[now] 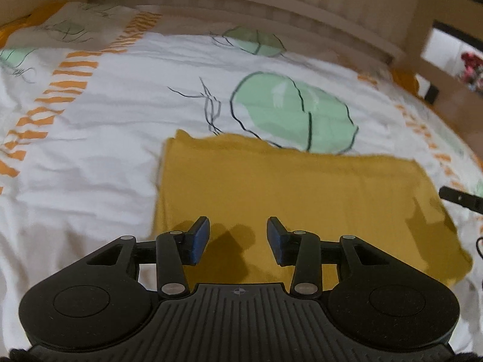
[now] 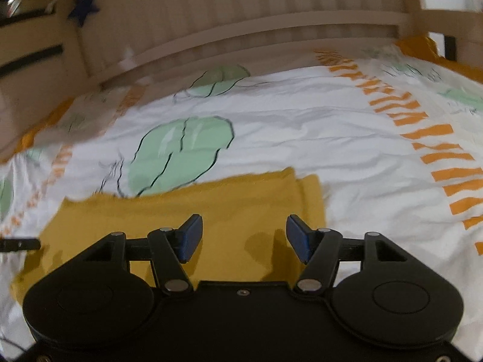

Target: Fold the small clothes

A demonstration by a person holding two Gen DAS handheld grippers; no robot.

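Both grippers, left gripper (image 1: pixel 238 238) and right gripper (image 2: pixel 244 236), spread empty over mustard cloth (image 1: pixel 286 193); blue star (image 2: pixel 83 7) only in right view.

No readable text, label, brand or number anywhere. Only signs: a small white crosshair mark (image 1: pixel 238 291) moulded on the left gripper's (image 1: pixel 238 235) ribbed body, and a dark blue star (image 2: pixel 84 7) stuck on the wooden bed frame (image 2: pixel 211 9).
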